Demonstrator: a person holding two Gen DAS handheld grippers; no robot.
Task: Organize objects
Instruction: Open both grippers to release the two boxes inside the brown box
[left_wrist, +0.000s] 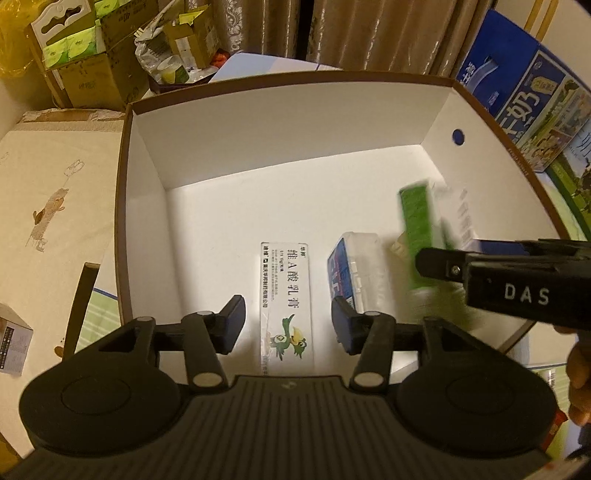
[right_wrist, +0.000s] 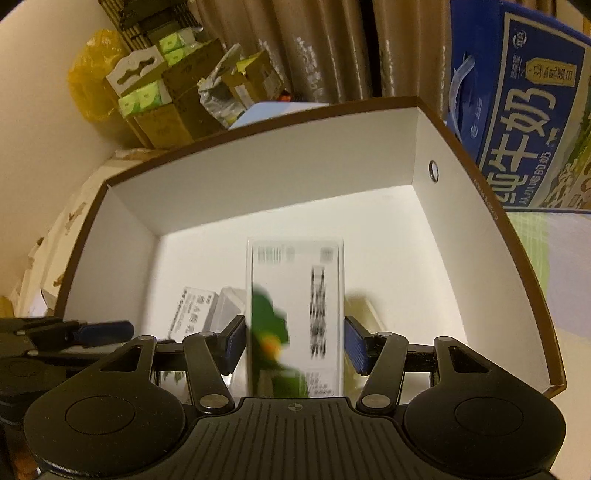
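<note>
An open white storage box with a brown rim (left_wrist: 295, 79) (right_wrist: 258, 122) fills both views. On its floor lie a white carton with a green duck print (left_wrist: 286, 295) (right_wrist: 190, 314) and a blue-and-white plastic case (left_wrist: 354, 266) (right_wrist: 229, 306). My left gripper (left_wrist: 288, 326) hangs open just above the duck carton, touching nothing. A green-and-white box (left_wrist: 421, 218) (right_wrist: 295, 295) is motion-blurred between the wide-spread fingers of my right gripper (right_wrist: 295, 341), which reaches in from the right; its fingertip (left_wrist: 424, 262) looks sharp. The green box appears loose, over the box's right side.
A blue milk case (left_wrist: 524, 96) (right_wrist: 524, 92) stands right of the storage box. Stacked cardboard boxes (left_wrist: 96, 74) and curtains sit behind. A cream embroidered cloth (left_wrist: 55, 184) lies left. A hand (left_wrist: 580, 380) holds the right gripper.
</note>
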